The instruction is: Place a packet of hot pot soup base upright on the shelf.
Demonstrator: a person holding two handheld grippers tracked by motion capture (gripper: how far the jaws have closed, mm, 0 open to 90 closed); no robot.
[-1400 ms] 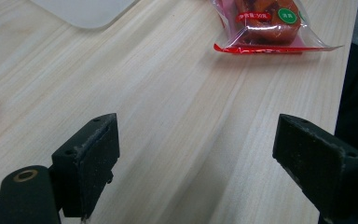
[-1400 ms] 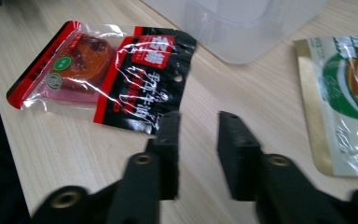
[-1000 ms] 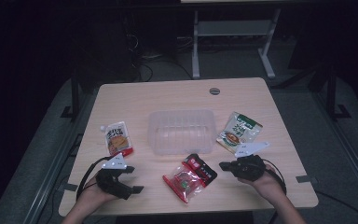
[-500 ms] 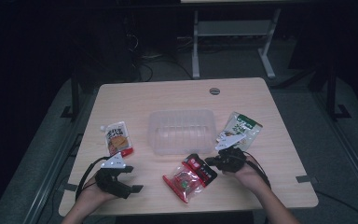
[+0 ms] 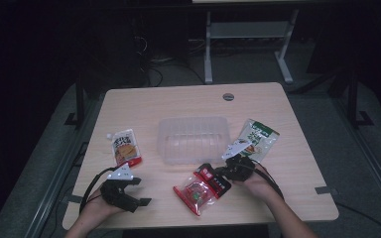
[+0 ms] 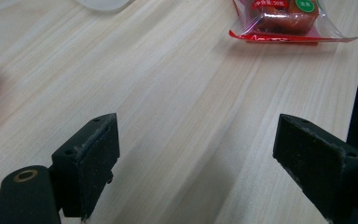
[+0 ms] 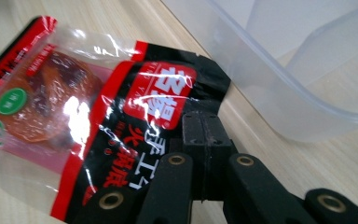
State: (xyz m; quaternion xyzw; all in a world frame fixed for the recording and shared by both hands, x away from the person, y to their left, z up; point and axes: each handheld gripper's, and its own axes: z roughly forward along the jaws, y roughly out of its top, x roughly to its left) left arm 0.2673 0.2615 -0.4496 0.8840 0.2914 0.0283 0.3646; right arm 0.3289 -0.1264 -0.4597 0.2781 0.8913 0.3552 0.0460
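The red packet [image 5: 202, 186] lies low in the middle of the high view, its long axis slanting up-right toward the right claw [image 5: 222, 172], which is closed at its black end. The left claw [image 5: 138, 191], gaping wide, sits far lower left.

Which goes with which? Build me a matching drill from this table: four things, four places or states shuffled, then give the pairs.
1 red packet
2 green packet
3 left gripper
4 right gripper

a jaws wide open
b right of the clear tub
c jaws shut
d lies between the two grippers

Pairs: 1-d, 2-b, 3-a, 4-c
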